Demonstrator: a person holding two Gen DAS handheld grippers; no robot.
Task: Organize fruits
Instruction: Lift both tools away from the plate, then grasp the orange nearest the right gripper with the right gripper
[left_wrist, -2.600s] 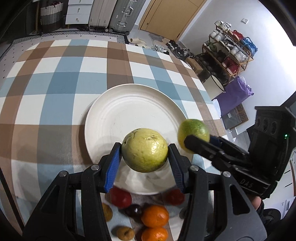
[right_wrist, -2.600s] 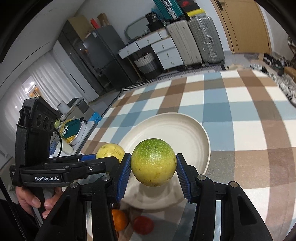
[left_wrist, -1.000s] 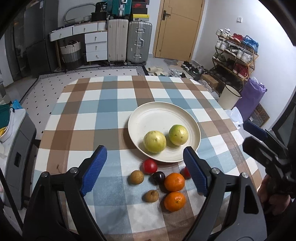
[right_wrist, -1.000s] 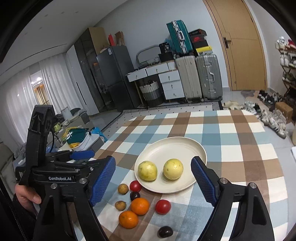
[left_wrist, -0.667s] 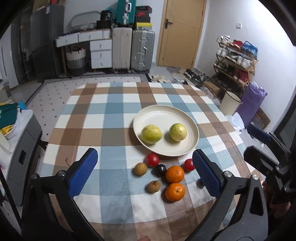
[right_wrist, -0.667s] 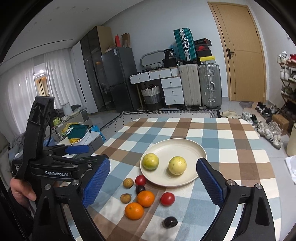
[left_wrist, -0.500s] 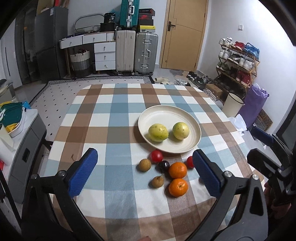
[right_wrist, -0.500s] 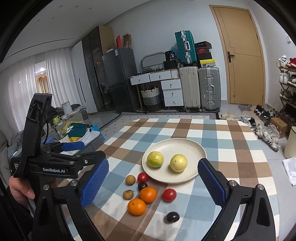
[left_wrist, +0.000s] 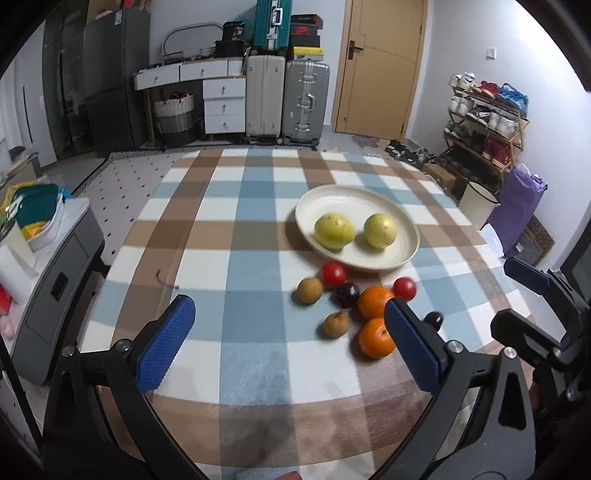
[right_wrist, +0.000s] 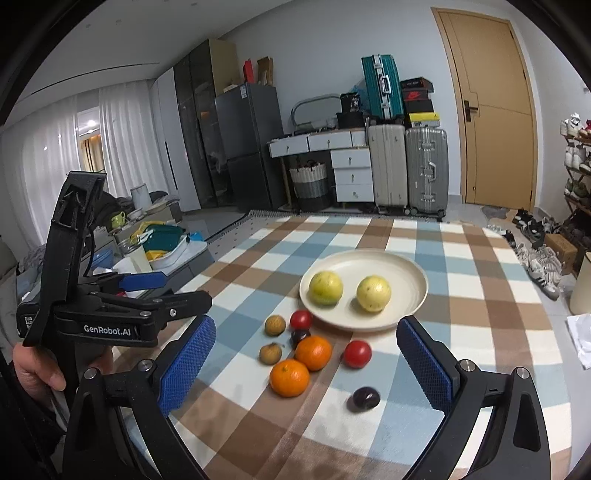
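A cream plate (left_wrist: 369, 201) (right_wrist: 406, 266) on the checked tablecloth holds two yellow-green round fruits (left_wrist: 334, 229) (left_wrist: 380, 230), side by side. In front of the plate lie loose fruits: two oranges (right_wrist: 313, 352) (right_wrist: 289, 377), two red tomatoes (right_wrist: 301, 319) (right_wrist: 357, 353), two brown fruits (right_wrist: 275, 325) (right_wrist: 270, 352) and two dark plums (right_wrist: 365, 398) (right_wrist: 300, 336). My left gripper (left_wrist: 288, 302) hangs open over the near tablecloth, left of the cluster, holding nothing. My right gripper (right_wrist: 306, 323) is open too, back from the loose fruit, with nothing between its pads.
The table edge (left_wrist: 122, 236) drops off at the left beside a grey cabinet (left_wrist: 55, 266) stacked with containers. A white bin (left_wrist: 478, 203) and a purple bag (left_wrist: 521, 206) stand right of the table. Suitcases (right_wrist: 406, 170) and drawers line the far wall.
Both grippers let go of their yellow-green fruits on the plate, opened wide and drew back toward the near side of the table. The fruits have not moved since.
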